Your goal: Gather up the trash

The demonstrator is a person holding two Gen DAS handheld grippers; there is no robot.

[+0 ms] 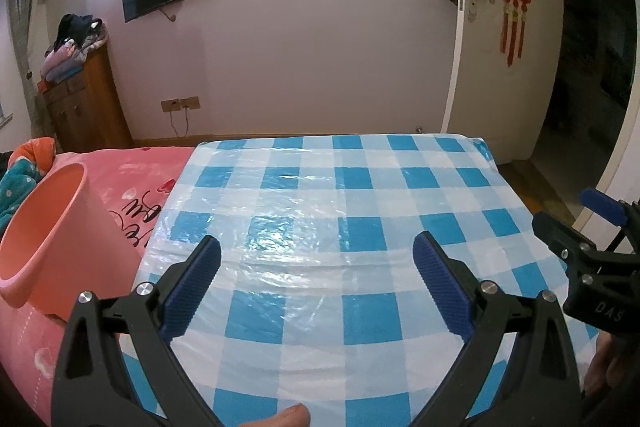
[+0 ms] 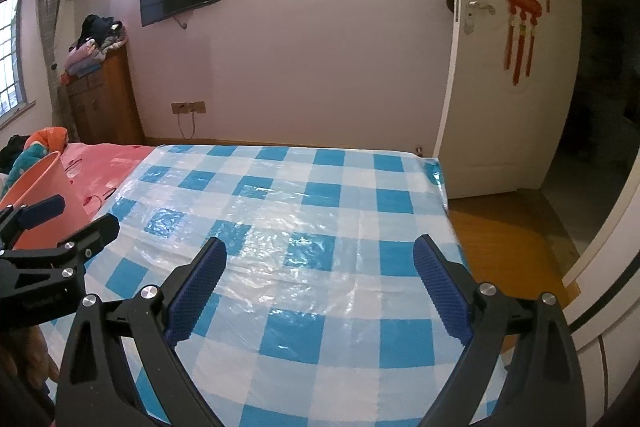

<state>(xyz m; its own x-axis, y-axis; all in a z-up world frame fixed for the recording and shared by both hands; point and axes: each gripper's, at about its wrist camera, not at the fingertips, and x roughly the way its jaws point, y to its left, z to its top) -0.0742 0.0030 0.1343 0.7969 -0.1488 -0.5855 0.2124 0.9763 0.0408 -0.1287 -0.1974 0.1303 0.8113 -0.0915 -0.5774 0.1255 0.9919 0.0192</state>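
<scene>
Your left gripper [image 1: 316,283] and right gripper [image 2: 320,287]: both spread wide, empty. Bin [image 1: 52,239]: far left, nearest your left. No trash visible on cloth [image 1: 320,187].

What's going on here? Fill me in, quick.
A person holds two grippers over a blue-and-white checked plastic sheet spread on a bed. The left gripper and the right gripper are both open and hold nothing. A pink bin stands on the pink bedspread to the left. No trash shows on the sheet in either view.
</scene>
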